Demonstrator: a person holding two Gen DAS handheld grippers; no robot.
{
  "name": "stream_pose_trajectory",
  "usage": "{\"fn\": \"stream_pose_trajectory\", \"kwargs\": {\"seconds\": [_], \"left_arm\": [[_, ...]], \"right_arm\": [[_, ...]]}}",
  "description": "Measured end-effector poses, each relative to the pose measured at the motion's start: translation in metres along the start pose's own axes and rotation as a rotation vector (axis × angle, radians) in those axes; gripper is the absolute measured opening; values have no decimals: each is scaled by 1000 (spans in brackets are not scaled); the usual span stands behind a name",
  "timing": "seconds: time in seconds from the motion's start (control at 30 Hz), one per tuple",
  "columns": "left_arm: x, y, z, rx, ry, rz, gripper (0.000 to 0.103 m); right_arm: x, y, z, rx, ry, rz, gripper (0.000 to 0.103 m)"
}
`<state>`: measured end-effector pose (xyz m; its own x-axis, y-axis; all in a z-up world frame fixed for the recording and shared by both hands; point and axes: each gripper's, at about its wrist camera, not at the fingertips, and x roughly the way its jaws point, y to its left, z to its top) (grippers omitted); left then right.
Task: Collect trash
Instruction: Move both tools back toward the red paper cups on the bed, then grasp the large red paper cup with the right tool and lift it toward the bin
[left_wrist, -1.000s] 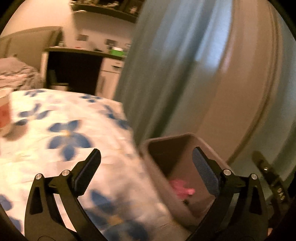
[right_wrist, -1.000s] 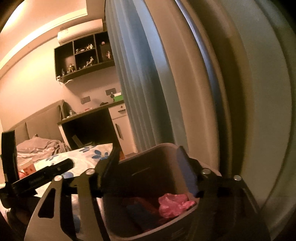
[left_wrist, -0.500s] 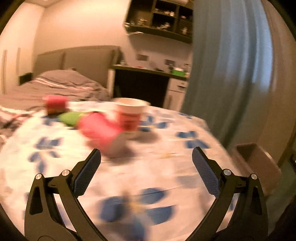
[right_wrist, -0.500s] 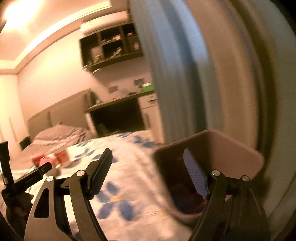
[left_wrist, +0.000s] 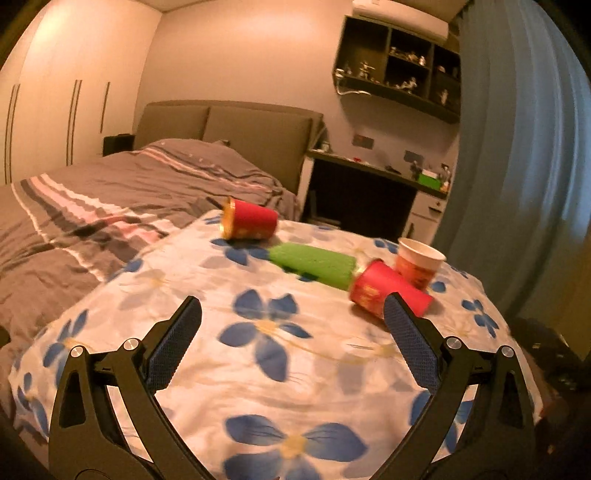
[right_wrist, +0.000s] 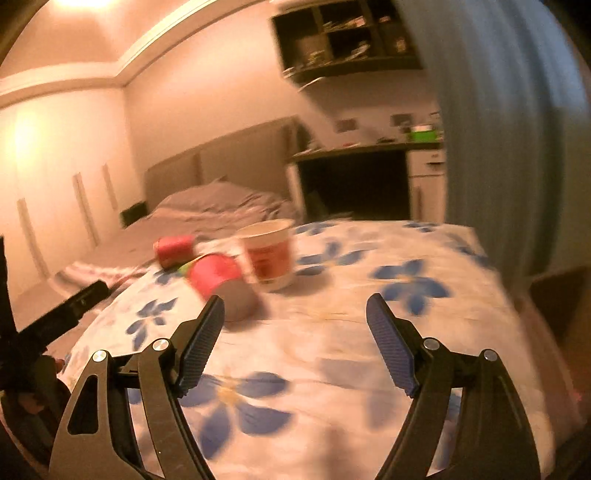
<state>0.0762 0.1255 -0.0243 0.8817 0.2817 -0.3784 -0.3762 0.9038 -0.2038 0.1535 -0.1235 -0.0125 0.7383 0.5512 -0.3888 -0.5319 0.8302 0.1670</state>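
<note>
Trash sits in a cluster on the flowered cloth (left_wrist: 258, 325) of the worktop. In the left wrist view a red cup (left_wrist: 249, 223) lies on its side at eleven o'clock, a green roll (left_wrist: 314, 264) stretches across the middle at twelve to one, a second red cup (left_wrist: 384, 293) lies tipped at one o'clock with its end touching the roll, and a white paper cup (left_wrist: 419, 262) stands upright just behind it.

The right wrist view is blurred and shows the same cluster from the other side: the white paper cup (right_wrist: 269, 253) upright at twelve o'clock, the tipped red cup (right_wrist: 221, 284) just in front of it at eleven, the far red cup (right_wrist: 173, 249) beyond, and the green roll only as a sliver between them. Only this view shows a dark bin (right_wrist: 557, 299) at three o'clock beside the worktop, below the blue curtain (right_wrist: 498, 147), and the left tool's black body (right_wrist: 55, 317) at nine o'clock. Only the left view shows the grey striped bed (left_wrist: 110, 206) clearly.

The left tool (left_wrist: 291, 343) hangs above the cloth, spread wide and holding nothing, its right finger overlapping the tipped red cup in the frame. The right tool (right_wrist: 295, 341) is likewise spread wide and unloaded, level over the cloth, short of the cups.
</note>
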Motion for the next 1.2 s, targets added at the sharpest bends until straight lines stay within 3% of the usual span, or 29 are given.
{"fn": "stream_pose_trajectory", "kwargs": {"seconds": [0.53,0.67,0.9,1.2], "left_arm": [[12,34,1,-41,-2,2,97],[16,40,-1,-53,7,9,97],[21,45,-2,-62,22,15,97],[23,46,-4,-62,26,9,97]], "right_arm": [[101,45,12,-120,217,117,77],[111,46,11,-119,254,136,77],[121,47,8,-117,295,165,63],[104,48,6,-124,260,202,59]]}}
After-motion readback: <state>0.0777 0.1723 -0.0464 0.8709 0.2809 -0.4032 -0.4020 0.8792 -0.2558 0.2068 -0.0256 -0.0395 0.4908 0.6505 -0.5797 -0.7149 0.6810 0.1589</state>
